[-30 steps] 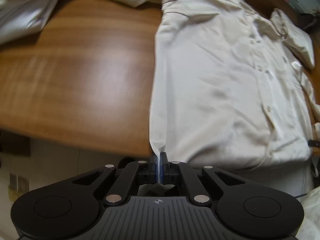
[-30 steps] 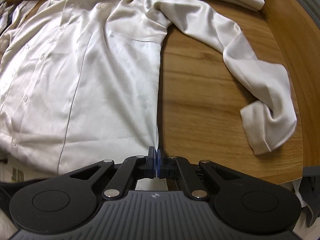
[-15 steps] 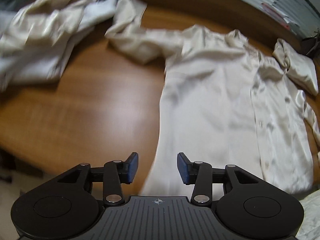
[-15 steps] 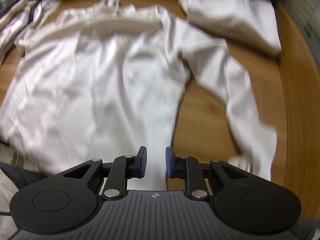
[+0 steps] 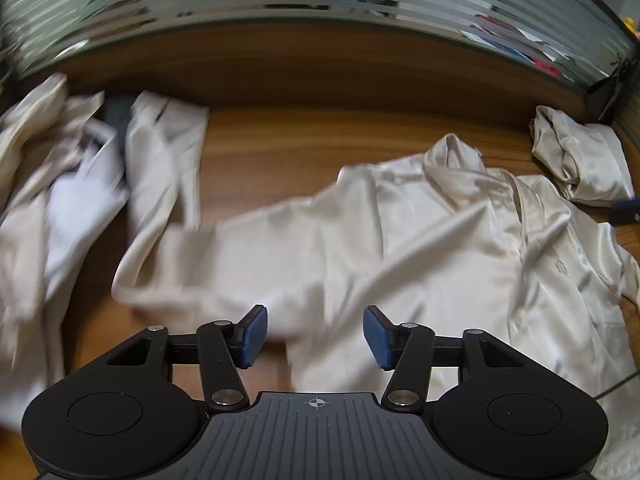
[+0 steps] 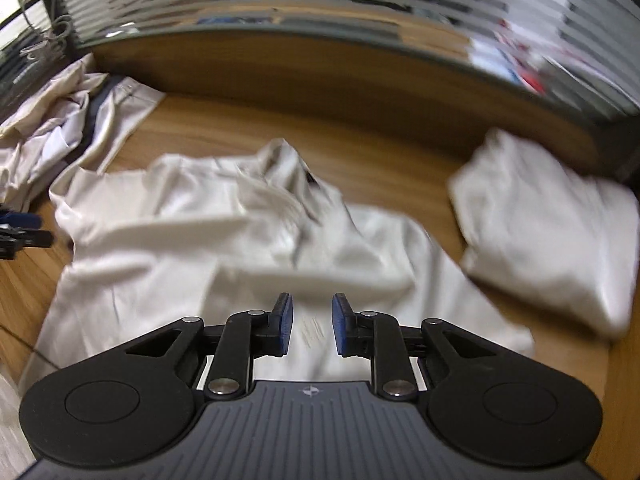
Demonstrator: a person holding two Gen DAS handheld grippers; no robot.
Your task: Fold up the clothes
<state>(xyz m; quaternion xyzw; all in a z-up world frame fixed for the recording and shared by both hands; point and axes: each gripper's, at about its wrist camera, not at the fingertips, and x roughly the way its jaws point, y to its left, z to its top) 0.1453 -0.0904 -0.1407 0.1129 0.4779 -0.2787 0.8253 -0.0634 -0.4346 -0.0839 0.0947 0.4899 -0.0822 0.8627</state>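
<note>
Left tongs (image 5: 316, 336) just opened wide, right tongs (image 6: 311, 324) narrowly, both empty

We count one spread shirt (image 5: 420, 248), one folded shirt (image 6: 548, 232), one heap (image 5: 60, 200), one table (image 5: 320, 140).

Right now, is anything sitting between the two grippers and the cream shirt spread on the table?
Nothing visible. The left gripper and right gripper both hang open over the cream shirt, jaws just opened, nothing between them. The folded shirt and the pile of clothes lie off to the sides.
</note>
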